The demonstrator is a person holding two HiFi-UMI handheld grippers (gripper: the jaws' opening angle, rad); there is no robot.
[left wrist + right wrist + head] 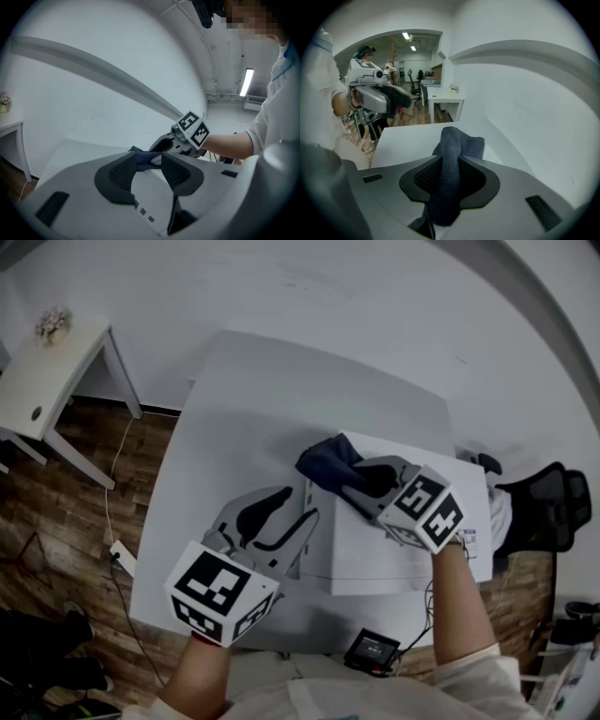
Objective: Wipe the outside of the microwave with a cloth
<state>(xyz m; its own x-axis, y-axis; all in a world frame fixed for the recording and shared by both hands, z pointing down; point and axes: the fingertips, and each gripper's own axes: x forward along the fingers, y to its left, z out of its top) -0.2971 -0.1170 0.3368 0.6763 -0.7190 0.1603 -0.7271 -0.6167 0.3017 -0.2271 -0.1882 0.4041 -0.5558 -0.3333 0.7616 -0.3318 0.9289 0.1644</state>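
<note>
Navy cloth is pinched in the right gripper. Its jaws are partly closed on a thick fold, and the rest bunches out past the tips. In the head view the cloth sits at the 10 o'clock corner of the white microwave, on its top face. The microwave stands on a white table.

The left gripper is at 7 o'clock from the cloth, just beside the microwave's left side. Its jaws are spread wide with nothing between the pads; the cloth only shows beyond them.

Step looks like wiping the top panel, near its start at that corner. The next move calls for pressing the cloth flat and dragging it toward 4 o'clock across the top. Keep the pinch firm so the fold does not slip out. The left gripper could steady the casing.
</note>
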